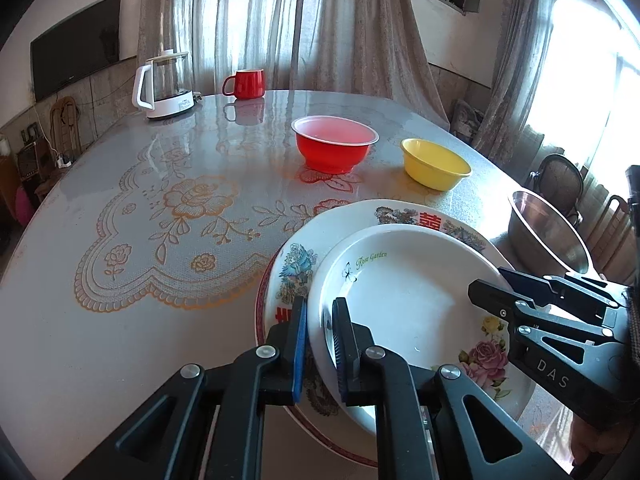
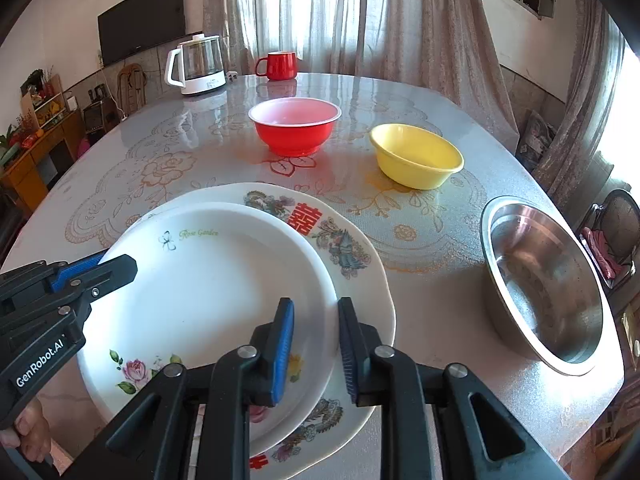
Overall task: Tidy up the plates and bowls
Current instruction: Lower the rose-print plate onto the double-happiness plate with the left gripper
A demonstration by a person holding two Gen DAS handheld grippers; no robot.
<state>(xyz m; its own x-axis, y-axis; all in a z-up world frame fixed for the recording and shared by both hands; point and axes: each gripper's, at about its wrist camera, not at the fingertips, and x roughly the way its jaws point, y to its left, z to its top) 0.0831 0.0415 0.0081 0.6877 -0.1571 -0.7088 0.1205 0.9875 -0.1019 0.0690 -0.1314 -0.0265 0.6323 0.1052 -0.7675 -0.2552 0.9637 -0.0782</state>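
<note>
A white rose plate (image 1: 408,304) (image 2: 208,292) lies on a larger patterned plate (image 1: 360,220) (image 2: 348,248) near the table's front. My left gripper (image 1: 320,316) (image 2: 116,264) straddles the rose plate's left rim, jaws slightly apart. My right gripper (image 2: 316,312) (image 1: 492,284) straddles its right rim, jaws apart by a wider gap. A red bowl (image 1: 334,142) (image 2: 294,124), a yellow bowl (image 1: 434,162) (image 2: 416,154) and a steel bowl (image 1: 548,232) (image 2: 540,280) stand apart on the table.
A white kettle (image 1: 164,84) (image 2: 198,64) and a red mug (image 1: 246,84) (image 2: 280,65) stand at the table's far edge. The table (image 1: 160,208) has a glossy floral cover. Chairs stand at the right side.
</note>
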